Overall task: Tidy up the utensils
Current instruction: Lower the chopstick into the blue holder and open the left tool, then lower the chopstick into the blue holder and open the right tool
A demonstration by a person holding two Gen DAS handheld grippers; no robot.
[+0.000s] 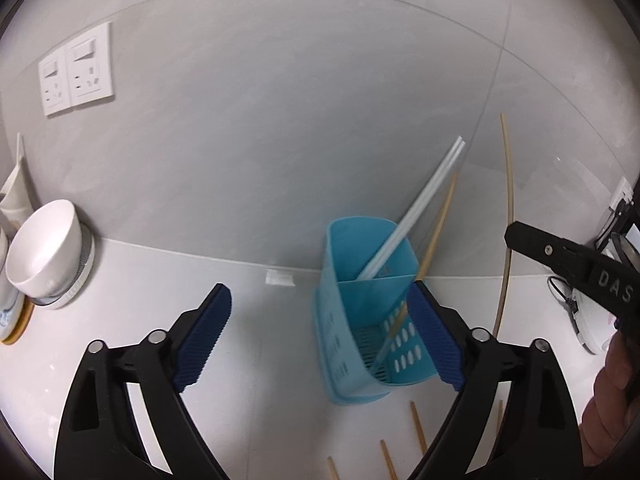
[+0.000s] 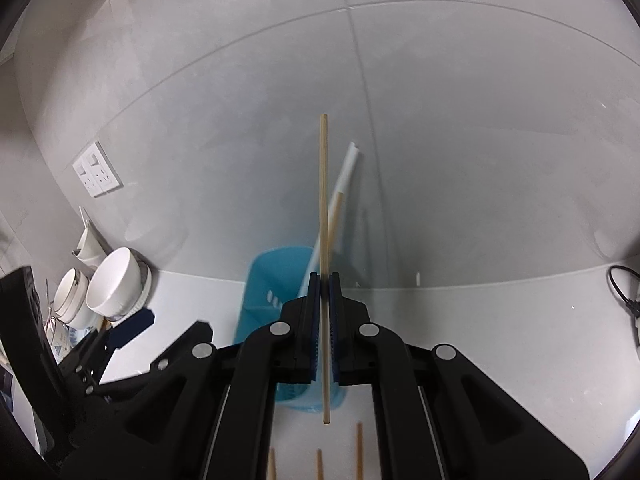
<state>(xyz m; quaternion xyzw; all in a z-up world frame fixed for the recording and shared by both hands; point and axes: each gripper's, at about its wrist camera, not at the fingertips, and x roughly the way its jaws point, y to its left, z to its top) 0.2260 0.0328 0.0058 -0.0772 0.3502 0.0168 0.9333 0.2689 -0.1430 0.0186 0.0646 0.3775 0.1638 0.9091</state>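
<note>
Holder [image 1: 362,312], light blue plastic with slotted sides, stands on the white counter [image 1: 260,320] close against the grey wall, right of centre in the left wrist view. Two white chopsticks [image 1: 416,210] and one wooden chopstick [image 1: 438,226] lean out of it toward the upper right. Left gripper [image 1: 320,334] has its blue-padded jaws spread wide, nothing between the pads; the right-hand pad sits just beside the holder's near right side, whether touching I cannot tell. Right gripper [image 2: 325,320] has its jaws clamped on a single wooden stick [image 2: 324,200], held upright, its top reaching well above the pads and its lower end hanging free below them, in front of the holder. Same stick shows at the far right of the left wrist view as a long pale curve. More wooden chopsticks [image 1: 418,428] lie loose on the near counter. At far left, white bowls [image 1: 42,248] are stacked by the wall, with a double wall socket [image 1: 76,68] above them. Black cable [image 2: 624,292] lies at far right.
</note>
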